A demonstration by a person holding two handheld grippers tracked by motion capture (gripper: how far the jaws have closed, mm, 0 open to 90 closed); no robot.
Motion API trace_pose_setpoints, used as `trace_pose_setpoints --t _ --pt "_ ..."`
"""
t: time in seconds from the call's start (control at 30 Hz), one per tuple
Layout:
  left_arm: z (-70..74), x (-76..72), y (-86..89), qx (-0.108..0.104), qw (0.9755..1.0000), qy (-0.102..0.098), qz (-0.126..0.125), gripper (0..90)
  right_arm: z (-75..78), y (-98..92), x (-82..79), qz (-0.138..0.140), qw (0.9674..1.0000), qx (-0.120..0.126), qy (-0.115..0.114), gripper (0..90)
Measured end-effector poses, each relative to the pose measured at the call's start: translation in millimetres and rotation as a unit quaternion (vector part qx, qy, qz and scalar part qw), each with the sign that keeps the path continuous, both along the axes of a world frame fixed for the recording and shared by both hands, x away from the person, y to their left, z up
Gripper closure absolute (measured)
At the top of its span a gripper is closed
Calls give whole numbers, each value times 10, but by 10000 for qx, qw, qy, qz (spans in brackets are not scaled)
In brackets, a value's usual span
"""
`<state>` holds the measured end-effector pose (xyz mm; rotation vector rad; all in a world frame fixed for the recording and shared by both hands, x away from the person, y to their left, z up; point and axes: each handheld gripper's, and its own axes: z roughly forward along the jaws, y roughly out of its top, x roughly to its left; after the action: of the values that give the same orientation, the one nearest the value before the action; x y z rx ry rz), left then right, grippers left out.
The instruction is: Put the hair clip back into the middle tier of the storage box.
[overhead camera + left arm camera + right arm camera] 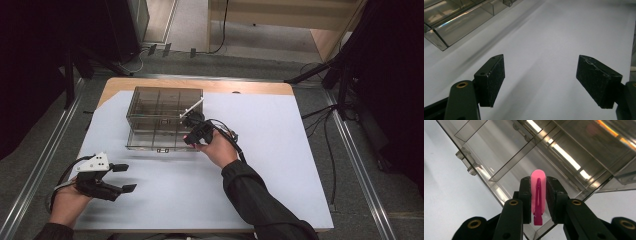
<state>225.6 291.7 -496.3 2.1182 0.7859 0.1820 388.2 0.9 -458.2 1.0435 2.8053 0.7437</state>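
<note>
A small pink clip, judged light, stiff and probably slippery, is pinched flatwise by the right tongs over the clear divided box; the left tongs are held open, empty.

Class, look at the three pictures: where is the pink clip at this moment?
The pink clip sits clamped between the jaws of the right gripper, held over the near right corner of the clear compartment box, seen closest in the right gripper view.
</note>
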Motion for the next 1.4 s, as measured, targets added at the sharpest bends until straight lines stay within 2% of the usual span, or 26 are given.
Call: trace_pose_setpoints --t 0.43,0.67,1.0,1.4 --pt "1 2 9 -4 10000 -1 -10 239 17 -13 1 -15 10000 23 -9 736" --pt "8 6 2 4 10000 8 -22 239 66 -51 -7 -19 9999 158 -50 702" --pt "13 31 -15 16 10000 -9 -65 239 155 -129 -45 -42 9987 482 -130 651" --pt "11 79 -52 28 9999 15 -135 239 217 -254 -78 -70 9974 673 -233 615"
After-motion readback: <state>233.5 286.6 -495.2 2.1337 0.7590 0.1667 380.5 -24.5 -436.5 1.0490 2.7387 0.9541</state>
